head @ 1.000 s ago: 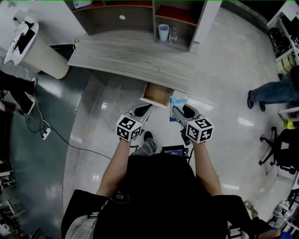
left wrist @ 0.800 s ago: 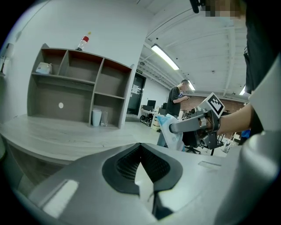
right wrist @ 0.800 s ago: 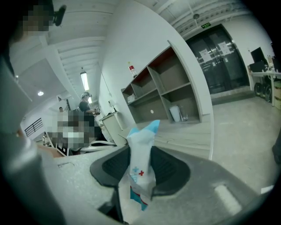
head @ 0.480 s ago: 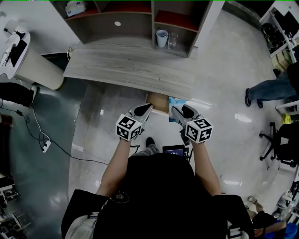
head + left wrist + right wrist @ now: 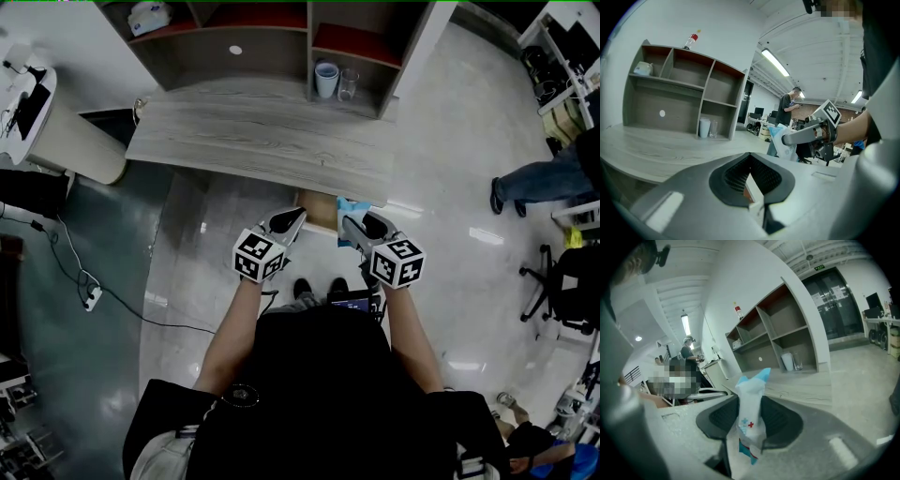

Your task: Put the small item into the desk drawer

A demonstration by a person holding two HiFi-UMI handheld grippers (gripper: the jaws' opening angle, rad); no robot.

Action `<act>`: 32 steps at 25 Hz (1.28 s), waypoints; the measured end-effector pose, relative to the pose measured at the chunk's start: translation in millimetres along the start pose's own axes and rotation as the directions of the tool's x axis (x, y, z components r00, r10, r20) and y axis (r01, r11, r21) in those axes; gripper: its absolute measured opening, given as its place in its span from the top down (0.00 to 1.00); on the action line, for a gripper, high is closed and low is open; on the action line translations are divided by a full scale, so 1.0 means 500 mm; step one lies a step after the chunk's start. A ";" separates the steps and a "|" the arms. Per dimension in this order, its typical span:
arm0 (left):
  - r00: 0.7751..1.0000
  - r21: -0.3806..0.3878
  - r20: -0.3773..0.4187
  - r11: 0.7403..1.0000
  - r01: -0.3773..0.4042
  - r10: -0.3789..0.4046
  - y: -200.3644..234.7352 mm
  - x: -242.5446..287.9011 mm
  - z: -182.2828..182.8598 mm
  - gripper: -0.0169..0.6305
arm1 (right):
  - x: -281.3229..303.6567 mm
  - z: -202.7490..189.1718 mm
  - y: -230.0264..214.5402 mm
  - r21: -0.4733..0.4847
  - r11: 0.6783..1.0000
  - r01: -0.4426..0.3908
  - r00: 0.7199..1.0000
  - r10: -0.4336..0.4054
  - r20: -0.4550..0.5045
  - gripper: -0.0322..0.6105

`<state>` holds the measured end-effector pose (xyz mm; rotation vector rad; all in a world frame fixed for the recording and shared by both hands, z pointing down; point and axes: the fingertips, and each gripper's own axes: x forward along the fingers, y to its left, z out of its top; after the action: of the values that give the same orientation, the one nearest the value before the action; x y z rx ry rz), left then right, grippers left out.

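The wooden drawer (image 5: 320, 213) sticks out a little from under the front edge of the grey wood desk (image 5: 262, 131). My left gripper (image 5: 296, 217) is at the drawer's front left corner; its jaws are closed to a narrow slit with a pale and brown sliver of the drawer front between them (image 5: 751, 182). My right gripper (image 5: 348, 223) is shut on a small blue-and-white packet (image 5: 352, 204), just right of the drawer. The packet (image 5: 751, 418) stands upright between the jaws of my right gripper (image 5: 751, 430). In the left gripper view the packet (image 5: 780, 140) shows beside the right gripper (image 5: 786, 139).
A shelf unit (image 5: 272, 28) at the desk's back holds a white cup (image 5: 327, 70) and a glass (image 5: 348, 71). Another person (image 5: 539, 180) stands at the right near an office chair (image 5: 562, 291). A cable and power strip (image 5: 89, 272) lie on the floor at left.
The person has stepped closer to the desk, and both feet now show. Both grippers keep their places at the drawer, with the packet still in the right one.
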<state>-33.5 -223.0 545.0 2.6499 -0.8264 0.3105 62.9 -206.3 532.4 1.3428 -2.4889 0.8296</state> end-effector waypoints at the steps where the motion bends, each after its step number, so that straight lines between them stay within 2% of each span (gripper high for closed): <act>1: 1.000 0.004 0.000 1.000 -0.005 0.005 0.001 0.001 0.002 0.97 | 0.001 0.003 -0.002 -0.003 1.000 -0.004 1.000 0.004 -0.001 0.71; 17: 0.993 0.008 0.027 0.994 -0.113 0.113 -0.012 0.012 0.043 0.97 | 0.001 0.054 -0.023 -0.054 0.992 -0.114 0.993 0.114 -0.007 0.71; 32: 0.985 0.000 0.013 0.985 -0.170 0.170 -0.043 0.030 0.032 0.97 | -0.022 0.041 -0.054 -0.050 0.985 -0.168 0.986 0.166 -0.028 0.71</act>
<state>-7.1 -220.6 529.2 2.5896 -1.0598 0.3371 93.0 -221.8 521.4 1.1131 -2.6131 0.8026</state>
